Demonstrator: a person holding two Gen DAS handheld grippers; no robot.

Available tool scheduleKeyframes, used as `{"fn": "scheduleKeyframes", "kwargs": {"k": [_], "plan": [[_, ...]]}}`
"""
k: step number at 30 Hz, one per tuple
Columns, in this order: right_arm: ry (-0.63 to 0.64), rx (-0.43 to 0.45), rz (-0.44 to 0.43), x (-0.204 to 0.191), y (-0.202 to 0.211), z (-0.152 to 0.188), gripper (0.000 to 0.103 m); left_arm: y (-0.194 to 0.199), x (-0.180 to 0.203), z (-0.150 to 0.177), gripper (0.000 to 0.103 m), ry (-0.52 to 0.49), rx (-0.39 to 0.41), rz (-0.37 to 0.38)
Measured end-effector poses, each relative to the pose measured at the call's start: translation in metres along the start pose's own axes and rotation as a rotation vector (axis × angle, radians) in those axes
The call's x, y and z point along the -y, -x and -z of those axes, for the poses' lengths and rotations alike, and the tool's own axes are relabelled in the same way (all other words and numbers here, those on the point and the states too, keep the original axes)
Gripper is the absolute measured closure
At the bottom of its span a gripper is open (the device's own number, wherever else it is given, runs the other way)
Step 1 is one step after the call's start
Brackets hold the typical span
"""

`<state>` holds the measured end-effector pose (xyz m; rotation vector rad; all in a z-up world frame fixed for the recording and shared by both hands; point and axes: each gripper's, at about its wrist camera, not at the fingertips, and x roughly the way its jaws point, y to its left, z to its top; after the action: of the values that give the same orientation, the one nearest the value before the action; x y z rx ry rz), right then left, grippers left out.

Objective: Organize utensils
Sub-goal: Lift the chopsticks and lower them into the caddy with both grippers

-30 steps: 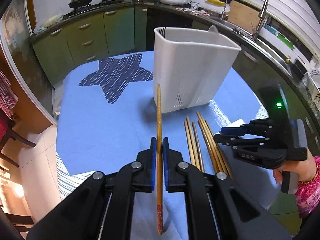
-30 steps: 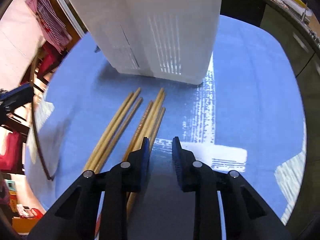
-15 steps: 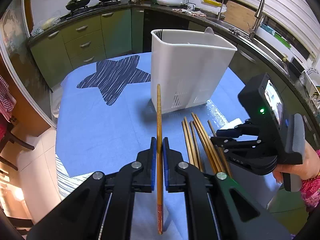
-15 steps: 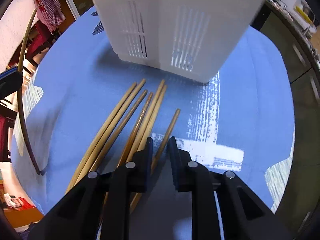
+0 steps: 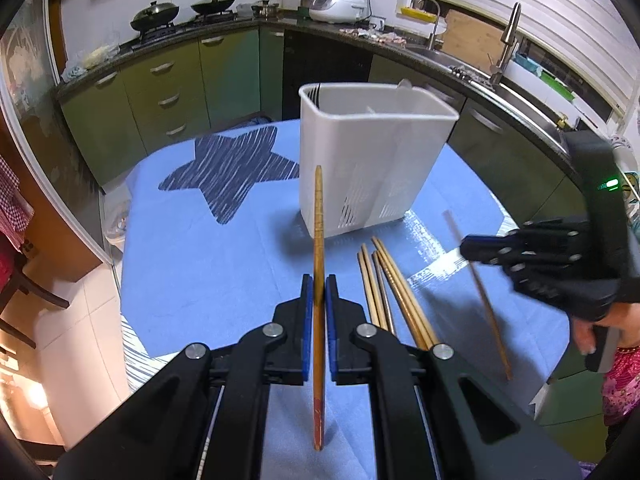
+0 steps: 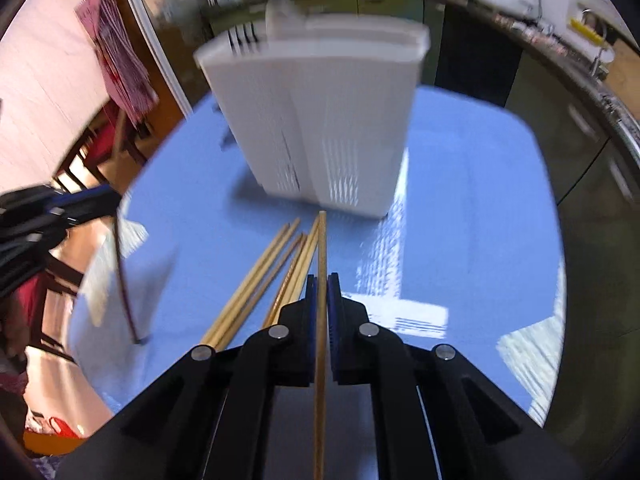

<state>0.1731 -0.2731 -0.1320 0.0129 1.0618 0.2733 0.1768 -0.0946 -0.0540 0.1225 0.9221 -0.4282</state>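
Chopsticks are the story here: the right gripper has just closed its jaws on one chopstick and lifted it off the pile, so now it's pinched between the pads and clear of the blue cloth, where a second ago the jaws were spread just above the bunch. That means both hands are loaded, since the left gripper has its jaws clamped on the darker, red-tipped chopstick, same as before. My guess is the drop into the caddy comes next.

Both held sticks are slim wooden ones running straight out ahead of the jaws. The loose chopsticks lie fanned out on the counter, just right of the left jaws and left of the right jaws. Straight ahead of both stands the white slotted utensil caddy, upright and mostly empty as far as I can see.
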Motion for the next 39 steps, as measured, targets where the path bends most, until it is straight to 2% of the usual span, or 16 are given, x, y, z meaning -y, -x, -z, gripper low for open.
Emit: {"fn": "scheduleKeyframes", "kwargs": {"k": [5,8,19,29,39], "plan": [[-0.014,0.125,-0.028,0.007,0.052,0.009,0.097,0.020,0.003,-0.001,0.097,-0.010,0.033,0.005],[-0.013,0.170,-0.043,0.009,0.079,0.016,0.097,0.031,0.005,-0.002,0.097,-0.017,0.050,0.004],[0.011,0.247,-0.078,-0.005,0.109,0.023,0.097,0.044,0.010,-0.009,0.097,-0.030,0.082,0.009],[0.007,0.332,-0.094,-0.003,0.135,-0.004,0.097,0.050,0.015,-0.030,0.097,-0.032,0.111,0.037],[0.028,0.394,-0.112,-0.005,0.184,-0.050,0.097,0.076,0.022,-0.075,0.097,-0.046,0.161,0.068]]}}
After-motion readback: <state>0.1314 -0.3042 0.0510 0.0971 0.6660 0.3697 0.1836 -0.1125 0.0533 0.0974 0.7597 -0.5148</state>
